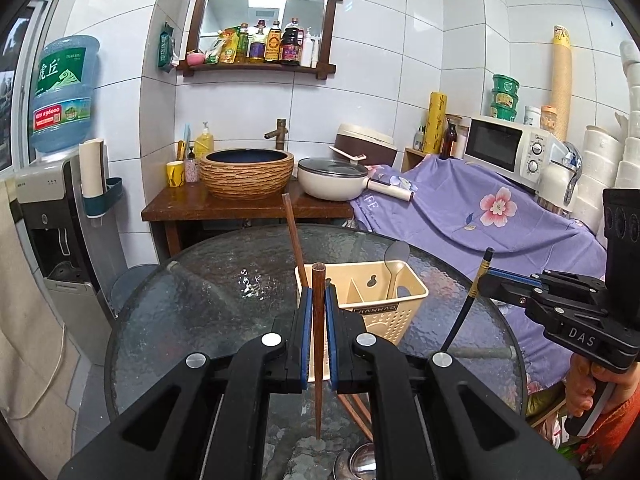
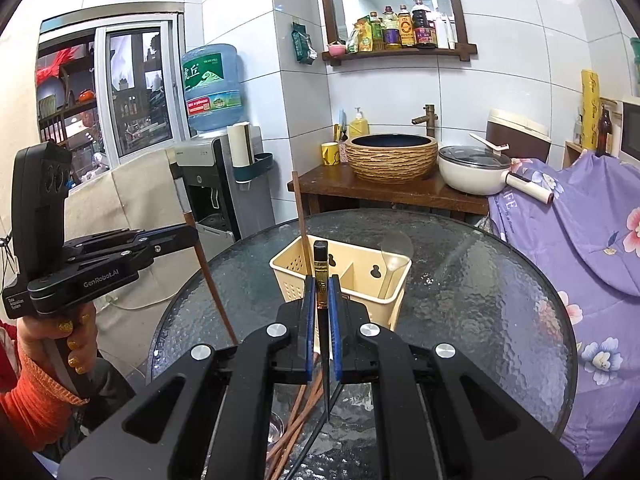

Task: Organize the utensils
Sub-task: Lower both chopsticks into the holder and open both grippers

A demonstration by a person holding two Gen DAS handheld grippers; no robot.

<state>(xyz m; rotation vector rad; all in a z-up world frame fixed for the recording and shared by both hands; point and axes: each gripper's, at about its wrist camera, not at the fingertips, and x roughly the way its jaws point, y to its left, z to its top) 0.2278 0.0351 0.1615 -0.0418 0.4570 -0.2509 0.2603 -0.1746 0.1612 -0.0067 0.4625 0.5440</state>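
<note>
Utensils were partly sorted: the cream holder (image 1: pixel 384 300) on the glass tabletop (image 1: pixel 200 300) already held one brown chopstick (image 1: pixel 294 240) in its left compartment and a spoon (image 1: pixel 394 264) in its right. The left gripper (image 1: pixel 319 320) had its jaws pinching another brown chopstick (image 1: pixel 318 360), upright, and the right gripper (image 2: pixel 322 320) had its jaws pinching a black chopstick (image 2: pixel 321 276). More chopsticks (image 2: pixel 296 428) and a metal spoon (image 1: pixel 360 464) lay near the tabletop's edge, so much seemingly remained.
</note>
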